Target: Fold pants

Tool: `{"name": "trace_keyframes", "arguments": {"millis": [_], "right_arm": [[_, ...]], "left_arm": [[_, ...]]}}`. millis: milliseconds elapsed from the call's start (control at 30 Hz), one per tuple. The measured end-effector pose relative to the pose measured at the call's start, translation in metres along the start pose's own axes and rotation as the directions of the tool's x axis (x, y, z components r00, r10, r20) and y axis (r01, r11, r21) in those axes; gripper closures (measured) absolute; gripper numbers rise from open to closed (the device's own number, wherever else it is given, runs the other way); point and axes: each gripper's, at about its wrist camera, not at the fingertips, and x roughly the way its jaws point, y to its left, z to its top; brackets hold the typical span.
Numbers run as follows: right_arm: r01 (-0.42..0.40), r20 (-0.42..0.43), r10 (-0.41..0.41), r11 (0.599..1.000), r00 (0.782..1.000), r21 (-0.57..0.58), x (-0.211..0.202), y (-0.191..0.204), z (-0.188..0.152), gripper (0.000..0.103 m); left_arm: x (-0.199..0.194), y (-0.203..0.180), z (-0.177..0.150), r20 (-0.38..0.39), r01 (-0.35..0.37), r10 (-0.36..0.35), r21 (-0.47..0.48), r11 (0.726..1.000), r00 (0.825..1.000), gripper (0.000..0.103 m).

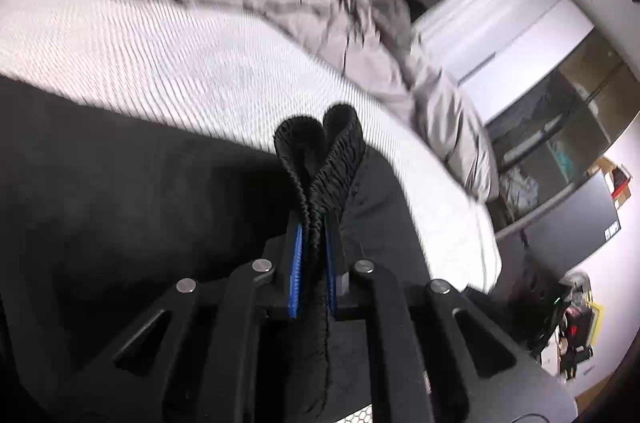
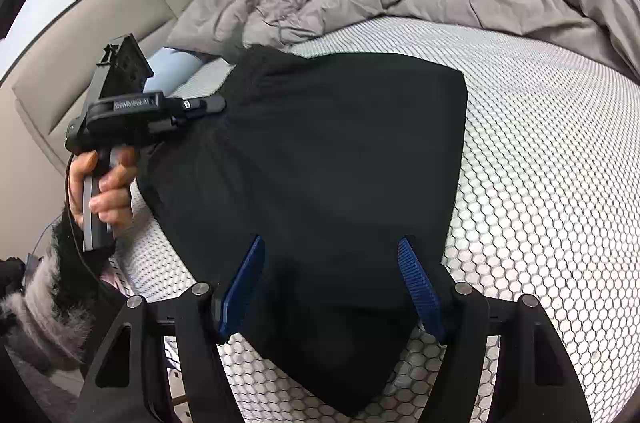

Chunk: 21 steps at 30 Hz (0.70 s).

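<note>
On the left, the left gripper [image 1: 314, 255] is clamped on the gathered waistband of the black pants [image 2: 320, 159], which lie spread over the mattress [image 2: 540, 143]. To the right, the right gripper [image 2: 332, 287] hangs open above the cloth. Folding looks barely begun.

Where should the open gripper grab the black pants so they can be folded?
Probably at the near edge of the black pants, lying just below the open right gripper. The cloth lies flat on the mattress, so come down from above and pinch the edge. The left gripper already clamps the bunched elastic waistband, so take the opposite end.
</note>
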Motion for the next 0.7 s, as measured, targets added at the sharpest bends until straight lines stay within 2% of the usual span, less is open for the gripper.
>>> {"name": "trace_keyframes", "arguments": {"millis": [100, 133, 200, 233, 267, 367, 400, 467, 533, 567, 600, 633, 667, 700], "right_arm": [[-0.007, -0.005, 0.006, 1.0, 1.0, -0.005, 0.002, 0.002, 0.0, 0.032], [-0.002, -0.014, 0.002, 1.0, 1.0, -0.004, 0.005, 0.002, -0.001, 0.032], [0.01, -0.039, -0.01, 1.0, 0.999, 0.005, 0.01, -0.001, -0.002, 0.032], [0.014, -0.053, -0.013, 1.0, 0.998, 0.013, 0.013, -0.003, -0.003, 0.032], [0.015, -0.063, -0.014, 1.0, 0.998, 0.02, 0.015, -0.005, -0.003, 0.032], [-0.033, -0.068, 0.038, 0.997, 0.997, 0.074, 0.012, -0.014, -0.005, 0.032], [-0.052, -0.065, 0.058, 0.994, 0.996, 0.092, 0.01, -0.017, -0.006, 0.032], [-0.088, -0.054, 0.095, 0.988, 0.994, 0.125, 0.006, -0.022, -0.008, 0.032], [-0.123, -0.049, 0.133, 0.978, 0.99, 0.17, 0.009, -0.029, -0.01, 0.032], [-0.135, -0.053, 0.149, 0.97, 0.987, 0.201, 0.013, -0.033, -0.011, 0.032], [-0.133, -0.059, 0.149, 0.967, 0.987, 0.216, 0.015, -0.035, -0.012, 0.039], [-0.127, -0.063, 0.145, 0.965, 0.988, 0.228, 0.018, -0.037, -0.013, 0.053], [-0.126, -0.066, 0.146, 0.962, 0.987, 0.242, 0.021, -0.039, -0.014, 0.058], [-0.13, -0.065, 0.151, 0.958, 0.986, 0.255, 0.022, -0.04, -0.015, 0.07]], "left_arm": [[-0.029, 0.024, 0.011, 0.059, -0.055, 0.057, -0.045, 0.998, 0.997, 0.097], [-0.03, 0.036, 0.013, 0.049, -0.1, 0.103, -0.064, 0.993, 0.993, 0.096], [-0.017, 0.061, 0.009, -0.044, -0.177, 0.173, -0.117, 0.977, 0.984, 0.096], [-0.01, 0.071, 0.005, -0.099, -0.226, 0.214, -0.137, 0.964, 0.972, 0.096], [-0.007, 0.078, 0.002, -0.121, -0.255, 0.238, -0.152, 0.955, 0.964, 0.096], [-0.02, 0.07, -0.002, -0.076, -0.252, 0.244, -0.124, 0.96, 0.967, 0.096], [-0.027, 0.063, -0.002, -0.054, -0.256, 0.252, -0.096, 0.962, 0.966, 0.093], [-0.042, 0.038, -0.002, 0.02, -0.28, 0.28, -0.026, 0.96, 0.96, 0.079], [-0.055, 0.009, -0.006, 0.084, -0.26, 0.256, 0.031, 0.965, 0.963, 0.052], [-0.054, -0.004, -0.009, 0.091, -0.237, 0.231, 0.066, 0.969, 0.969, 0.046], [-0.054, -0.014, -0.012, 0.09, -0.217, 0.209, 0.094, 0.972, 0.974, 0.042], [-0.05, -0.028, -0.016, 0.086, -0.19, 0.18, 0.131, 0.973, 0.98, 0.041], [-0.042, -0.042, -0.02, 0.071, -0.169, 0.16, 0.16, 0.972, 0.985, 0.04], [-0.031, -0.053, -0.024, 0.049, -0.154, 0.148, 0.18, 0.972, 0.988, 0.039]]}}
